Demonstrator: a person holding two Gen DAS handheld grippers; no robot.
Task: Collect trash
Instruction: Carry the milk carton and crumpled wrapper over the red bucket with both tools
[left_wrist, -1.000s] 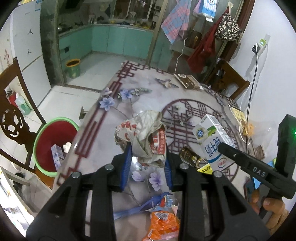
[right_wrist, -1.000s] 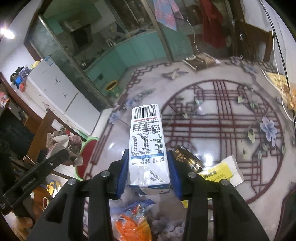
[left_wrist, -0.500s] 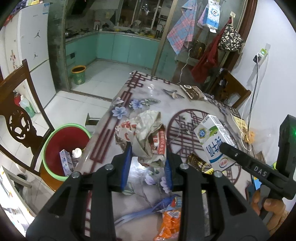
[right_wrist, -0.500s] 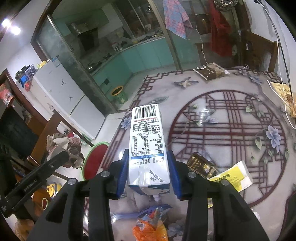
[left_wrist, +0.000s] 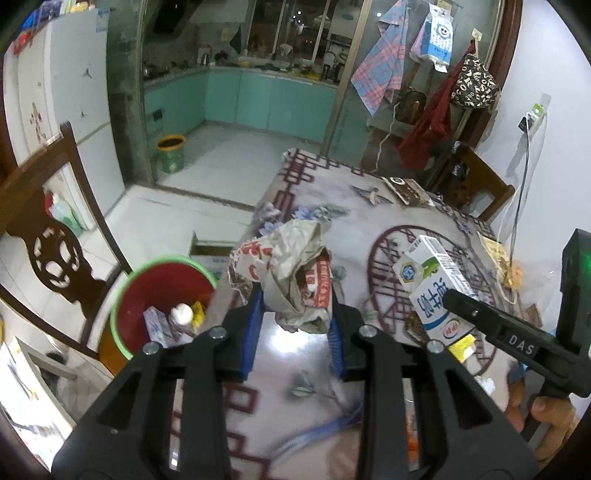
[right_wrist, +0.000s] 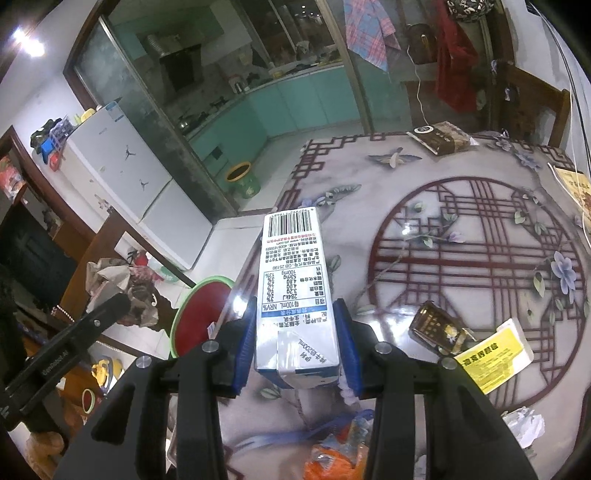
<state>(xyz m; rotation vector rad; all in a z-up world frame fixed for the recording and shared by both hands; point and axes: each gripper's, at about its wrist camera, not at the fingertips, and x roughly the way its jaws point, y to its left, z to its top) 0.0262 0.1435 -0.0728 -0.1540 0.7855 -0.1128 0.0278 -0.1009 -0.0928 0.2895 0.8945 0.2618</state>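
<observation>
One patterned table (right_wrist: 480, 206); one red bin with a green rim (left_wrist: 162, 291) at its nine o'clock; left gripper (left_wrist: 295, 325) clamps one crumpled wrapper (left_wrist: 291, 273); right gripper (right_wrist: 297, 350) clamps one milk carton (right_wrist: 295, 291); one brown packet (right_wrist: 437, 326) and one yellow-labelled box (right_wrist: 495, 354) at four o'clock.

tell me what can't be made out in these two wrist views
- Left wrist view: the crumpled wrapper in the left gripper hides the table behind it.
- Left wrist view: the items in the red bin are blurred.
- Right wrist view: the milk carton in the right gripper shows only its label side.
- Right wrist view: the orange packet is cut off by the bottom edge.
</observation>
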